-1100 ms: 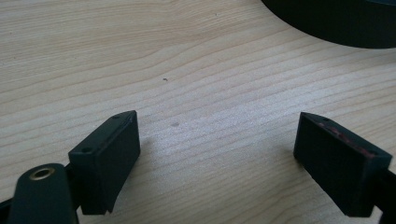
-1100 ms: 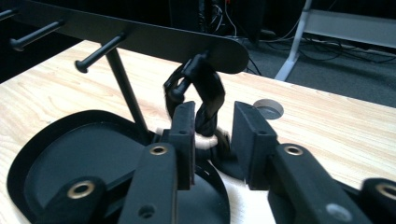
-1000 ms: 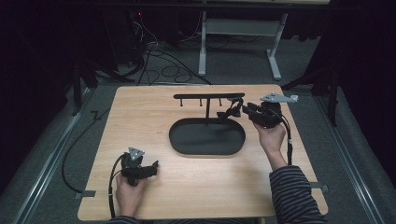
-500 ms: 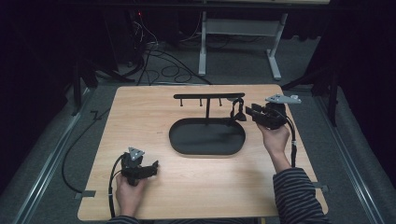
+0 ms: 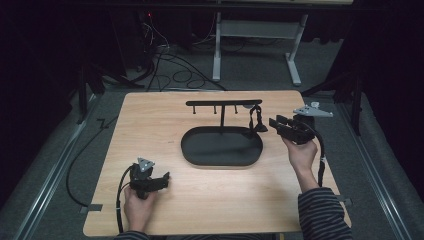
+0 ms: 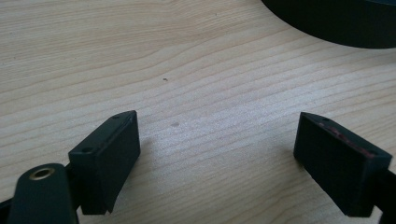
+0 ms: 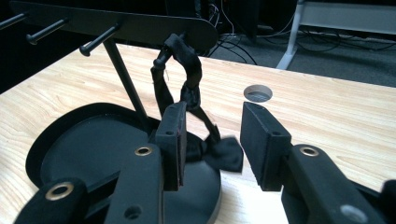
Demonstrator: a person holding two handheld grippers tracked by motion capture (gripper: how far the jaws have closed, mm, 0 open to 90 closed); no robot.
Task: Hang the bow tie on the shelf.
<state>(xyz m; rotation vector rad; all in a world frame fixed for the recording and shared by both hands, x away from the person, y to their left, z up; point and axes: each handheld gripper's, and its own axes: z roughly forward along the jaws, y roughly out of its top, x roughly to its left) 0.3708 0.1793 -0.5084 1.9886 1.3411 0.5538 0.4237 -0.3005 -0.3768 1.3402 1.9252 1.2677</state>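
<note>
A black stand rises from an oval base (image 5: 221,147) at mid table, and its bar (image 5: 223,103) carries several pegs. From the peg at the right end hangs a black bow tie (image 5: 257,120) on its strap, with the bow low by the base rim. My right gripper (image 5: 276,124) is just right of it, open. In the right gripper view the bow tie (image 7: 223,153) hangs slightly beyond the gap of the right gripper (image 7: 210,140), touching neither jaw. My left gripper (image 5: 165,179) rests open on the table at the front left, and the left gripper (image 6: 217,154) holds nothing.
The wooden table (image 5: 150,130) has a round cable hole (image 7: 257,93) behind the stand's right end. The base's edge (image 6: 336,23) shows ahead of the left jaws. Cables and a desk frame (image 5: 260,45) lie on the dark floor beyond the table.
My right gripper has drawn back a little to the right, away from the hanging bow tie. The left gripper has stayed where it was.
</note>
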